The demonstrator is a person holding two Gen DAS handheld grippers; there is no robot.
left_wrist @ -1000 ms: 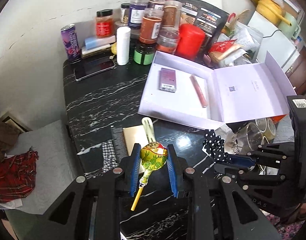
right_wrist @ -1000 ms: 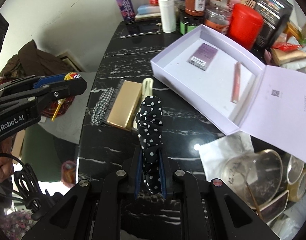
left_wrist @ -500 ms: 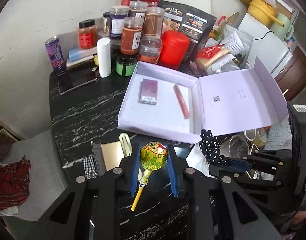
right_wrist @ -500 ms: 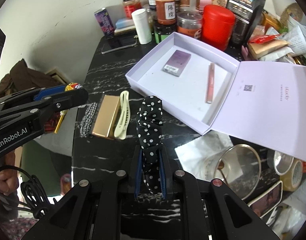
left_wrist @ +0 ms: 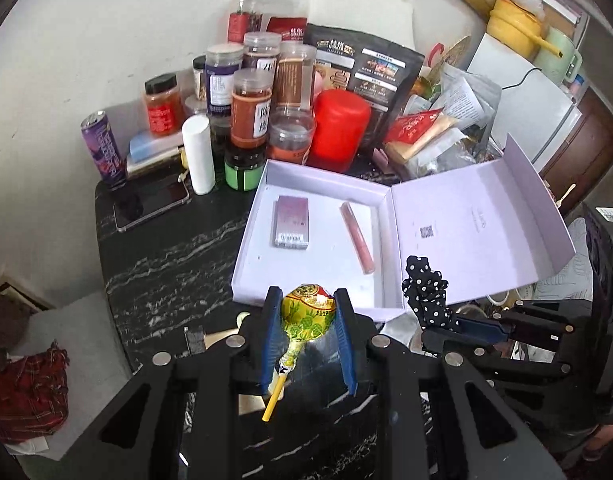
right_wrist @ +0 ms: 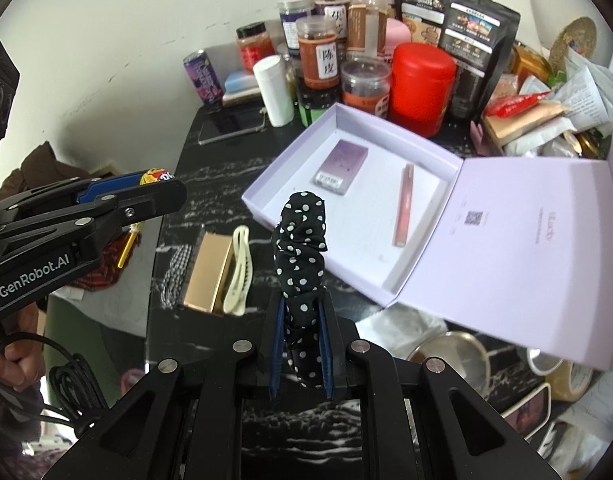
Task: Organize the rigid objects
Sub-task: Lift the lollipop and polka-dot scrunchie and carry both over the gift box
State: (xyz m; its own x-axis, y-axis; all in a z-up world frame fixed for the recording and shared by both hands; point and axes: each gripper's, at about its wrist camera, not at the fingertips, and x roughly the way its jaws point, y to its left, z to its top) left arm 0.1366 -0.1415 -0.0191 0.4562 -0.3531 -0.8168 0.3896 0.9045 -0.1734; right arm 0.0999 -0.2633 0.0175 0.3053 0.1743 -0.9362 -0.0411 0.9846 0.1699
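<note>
Crowding black marble table (left_wrist: 166,264): jars (left_wrist: 250,112), boxes

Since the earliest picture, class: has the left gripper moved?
Yes. The left gripper, shut on the lollipop, has moved towards the open lilac box.

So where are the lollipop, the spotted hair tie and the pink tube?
lollipop (left_wrist: 308,312), left wrist view, its wrapped head.
spotted hair tie (right_wrist: 302,240), right wrist view, its bunched middle.
pink tube (right_wrist: 403,205), right wrist view, mid-length.

Card pack (right_wrist: 340,166) and tube (right_wrist: 403,204) lie in the open box (right_wrist: 390,298), jars (right_wrist: 318,58) behind.
</note>
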